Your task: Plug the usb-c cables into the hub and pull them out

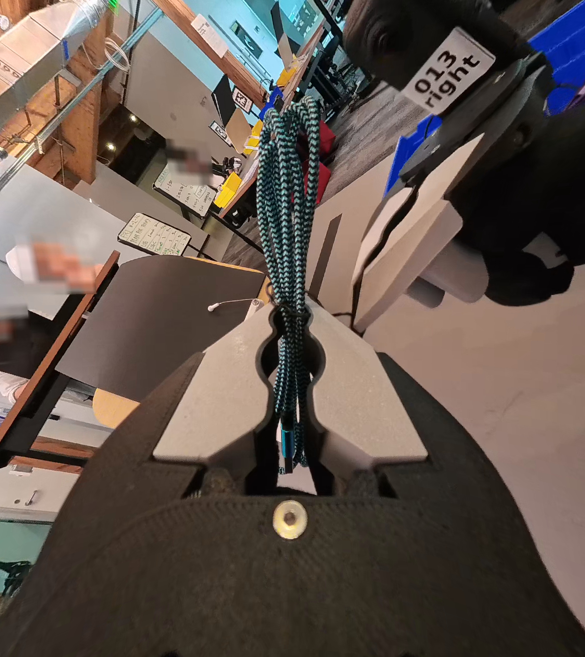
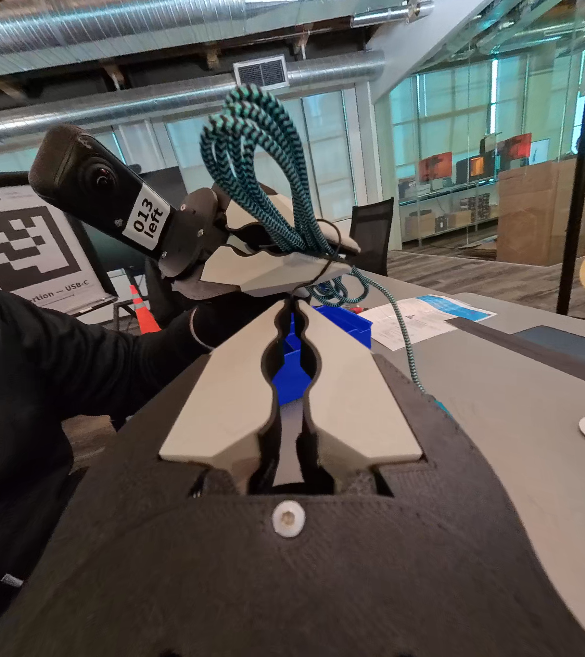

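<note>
Left tongs (image 1: 289, 320): closed on the cable bundle, fingers pressed against it from both sides; in the right wrist view they sit at centre left of the frame (image 2: 340, 254), held by a black-gloved hand.
Cable (image 1: 285, 199): teal-and-black braided, coiled into several loops and bound by a thin black tie right at the tips of the left tongs. The loops stand up past the tips toward the upper middle of the frame; in the right wrist view they arch up above the left tongs (image 2: 248, 160).
Plug (image 1: 285, 446): a blue metal connector end hangs down between the left fingers, low in the gap.
Loose end: one strand (image 2: 404, 334) trails from the bundle down across the tabletop toward the right tongs' black body, at centre right of the frame.
Right tongs (image 2: 292, 305): tips nearly touching, just below the left tongs; whether they pinch the black tie I cannot tell. In the left wrist view they show at upper right (image 1: 365, 295).
Tabletop (image 2: 497, 409): grey, filling the right half of the frame.
Bin (image 2: 340, 327): blue, behind the right tongs' tips.
Paper (image 2: 422, 316): printed sheet, flat on the tabletop right of the bin.
</note>
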`<state>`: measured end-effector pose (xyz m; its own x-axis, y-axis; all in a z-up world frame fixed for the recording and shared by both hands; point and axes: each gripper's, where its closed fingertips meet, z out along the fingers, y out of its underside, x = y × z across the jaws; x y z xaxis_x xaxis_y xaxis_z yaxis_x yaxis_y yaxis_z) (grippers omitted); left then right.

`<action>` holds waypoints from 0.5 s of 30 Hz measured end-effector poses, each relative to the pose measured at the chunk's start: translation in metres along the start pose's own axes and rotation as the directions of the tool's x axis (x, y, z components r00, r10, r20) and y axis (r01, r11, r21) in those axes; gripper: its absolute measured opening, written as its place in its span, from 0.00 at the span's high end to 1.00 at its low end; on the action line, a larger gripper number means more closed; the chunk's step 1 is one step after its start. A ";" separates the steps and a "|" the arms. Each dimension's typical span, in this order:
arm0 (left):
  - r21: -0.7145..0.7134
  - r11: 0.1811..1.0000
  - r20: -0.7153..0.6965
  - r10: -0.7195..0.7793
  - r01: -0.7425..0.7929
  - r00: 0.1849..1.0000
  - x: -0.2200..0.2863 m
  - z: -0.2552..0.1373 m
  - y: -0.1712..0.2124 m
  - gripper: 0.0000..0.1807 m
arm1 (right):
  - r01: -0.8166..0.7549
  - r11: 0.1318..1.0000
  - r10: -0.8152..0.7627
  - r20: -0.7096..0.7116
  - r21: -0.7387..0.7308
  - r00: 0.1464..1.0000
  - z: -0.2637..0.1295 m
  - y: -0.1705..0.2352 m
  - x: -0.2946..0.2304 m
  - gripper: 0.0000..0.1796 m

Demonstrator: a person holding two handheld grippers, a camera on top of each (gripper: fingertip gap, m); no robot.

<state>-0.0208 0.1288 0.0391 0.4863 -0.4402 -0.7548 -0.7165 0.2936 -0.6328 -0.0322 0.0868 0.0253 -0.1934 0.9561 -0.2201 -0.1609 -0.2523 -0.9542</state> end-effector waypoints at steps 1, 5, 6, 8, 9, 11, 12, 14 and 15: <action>0.000 1.000 0.000 -0.001 0.001 1.000 0.000 0.000 0.000 0.98 | 0.016 1.000 -0.016 -0.006 -0.007 1.000 -0.001 -0.001 0.000 1.00; 0.007 1.000 0.000 0.003 -0.003 1.000 0.001 0.000 -0.001 0.98 | 0.163 0.984 -0.166 -0.040 -0.068 0.985 -0.007 -0.008 0.006 1.00; 0.010 1.000 0.002 0.004 -0.004 1.000 0.001 -0.001 -0.001 0.98 | 0.208 0.975 -0.211 -0.027 -0.079 0.977 -0.009 -0.012 0.004 1.00; 0.019 1.000 -0.002 0.002 -0.002 1.000 0.002 -0.001 -0.002 0.98 | 0.296 0.950 -0.297 0.000 -0.097 0.955 -0.012 -0.021 0.001 1.00; 0.027 1.000 -0.004 0.000 0.001 1.000 0.002 -0.002 -0.003 0.98 | 0.338 0.934 -0.338 0.023 -0.112 0.941 -0.014 -0.024 -0.001 1.00; 0.044 0.999 -0.019 -0.010 0.011 1.000 0.004 -0.003 -0.006 0.98 | 0.394 0.907 -0.385 0.087 -0.151 0.919 -0.014 -0.024 -0.006 1.00; 0.059 0.998 -0.036 -0.015 0.017 0.999 0.006 -0.003 -0.008 0.98 | 0.411 0.894 -0.392 0.132 -0.180 0.910 -0.014 -0.022 -0.008 1.00; 0.089 0.995 -0.069 -0.034 0.040 0.997 0.008 -0.006 -0.013 0.98 | 0.471 0.850 -0.433 0.197 -0.236 0.880 -0.015 -0.016 -0.009 1.00; 0.104 0.993 -0.097 -0.038 0.048 0.995 0.010 -0.007 -0.016 0.98 | 0.492 0.833 -0.440 0.234 -0.252 0.867 -0.016 -0.015 -0.010 1.00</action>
<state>-0.0083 0.1134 0.0424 0.4624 -0.5308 -0.7102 -0.6365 0.3589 -0.6827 -0.0122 0.0831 0.0383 -0.3234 0.9049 0.2767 0.0152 0.2973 -0.9546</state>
